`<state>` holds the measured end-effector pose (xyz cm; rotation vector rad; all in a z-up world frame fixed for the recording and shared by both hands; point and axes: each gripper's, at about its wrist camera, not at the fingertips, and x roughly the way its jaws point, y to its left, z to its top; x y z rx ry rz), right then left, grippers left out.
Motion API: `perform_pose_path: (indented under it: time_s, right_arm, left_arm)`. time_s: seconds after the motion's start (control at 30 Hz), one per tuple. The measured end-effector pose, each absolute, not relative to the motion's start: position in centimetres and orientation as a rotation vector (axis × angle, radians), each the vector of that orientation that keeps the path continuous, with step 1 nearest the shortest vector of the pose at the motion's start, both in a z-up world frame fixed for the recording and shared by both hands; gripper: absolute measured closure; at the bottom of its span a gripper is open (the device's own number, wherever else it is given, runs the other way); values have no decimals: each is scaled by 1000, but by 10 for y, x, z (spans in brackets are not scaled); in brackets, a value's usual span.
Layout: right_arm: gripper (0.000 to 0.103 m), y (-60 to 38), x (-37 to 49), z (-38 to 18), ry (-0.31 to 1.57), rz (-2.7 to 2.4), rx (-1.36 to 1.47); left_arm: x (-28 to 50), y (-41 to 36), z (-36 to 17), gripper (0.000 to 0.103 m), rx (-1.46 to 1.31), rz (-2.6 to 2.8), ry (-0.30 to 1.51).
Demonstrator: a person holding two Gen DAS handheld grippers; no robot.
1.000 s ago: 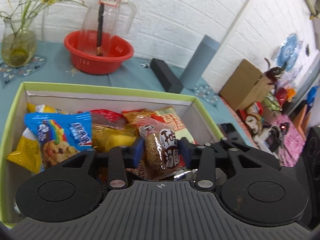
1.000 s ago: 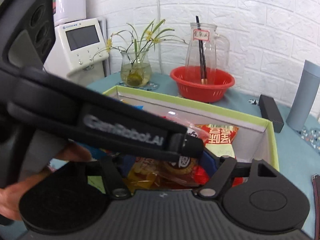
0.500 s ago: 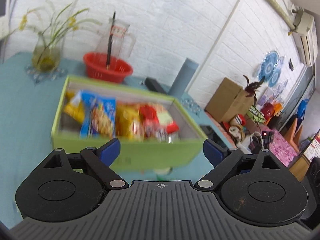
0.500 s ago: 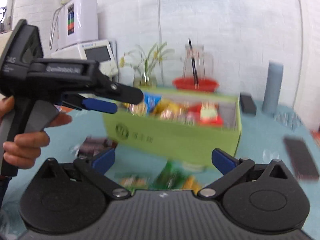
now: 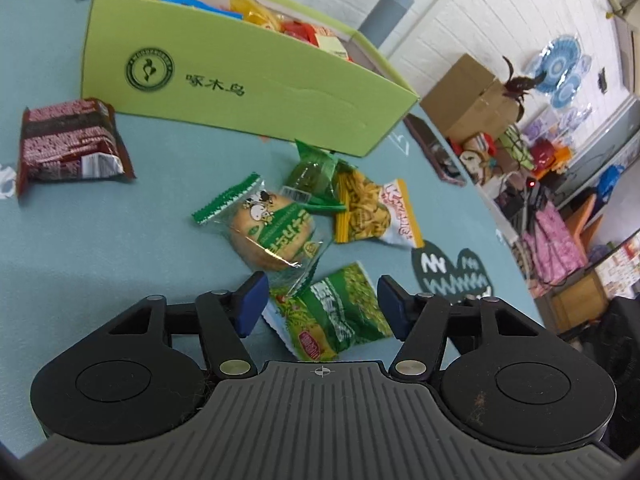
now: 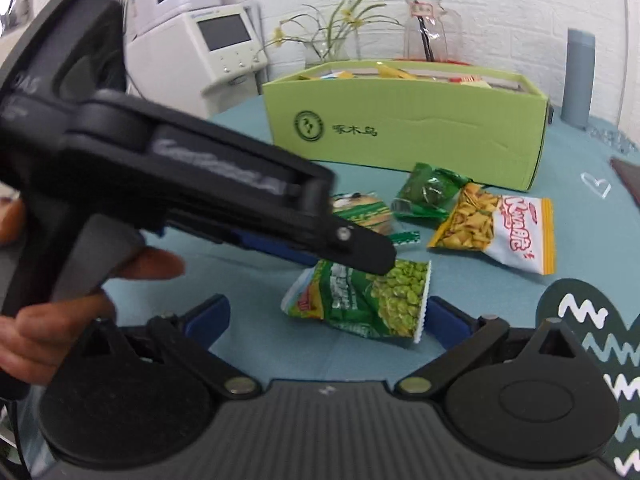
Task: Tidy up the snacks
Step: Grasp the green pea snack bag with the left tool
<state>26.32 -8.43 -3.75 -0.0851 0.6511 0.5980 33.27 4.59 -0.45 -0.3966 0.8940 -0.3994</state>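
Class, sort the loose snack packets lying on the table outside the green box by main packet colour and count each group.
Green packets: 3
Yellow and white packets: 1
Dark red packets: 1
Total: 5

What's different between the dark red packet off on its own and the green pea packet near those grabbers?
The red packet is dark maroon with white print; the pea packet is bright green and shows peas. The red packet lies alone beside the green box; the pea packet lies by other snacks, between the left hand-held gripper's open jaws. Both lie flat, outside the box.
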Motion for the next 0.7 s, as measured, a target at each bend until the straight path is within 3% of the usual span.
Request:
perform_pose_path:
  time_s: [0.17, 0.4, 0.7]
  right_arm:
    - [1, -75, 226, -36, 666, 649, -104]
    - [1, -66, 203, -16, 560, 647, -215]
    - [1, -49, 222, -39, 655, 659, -199]
  left_arm:
    - [317, 54, -2, 58, -382, -410, 886]
    - [287, 96, 8, 43, -466, -331, 828]
    - [266, 94, -2, 45, -466, -320, 870]
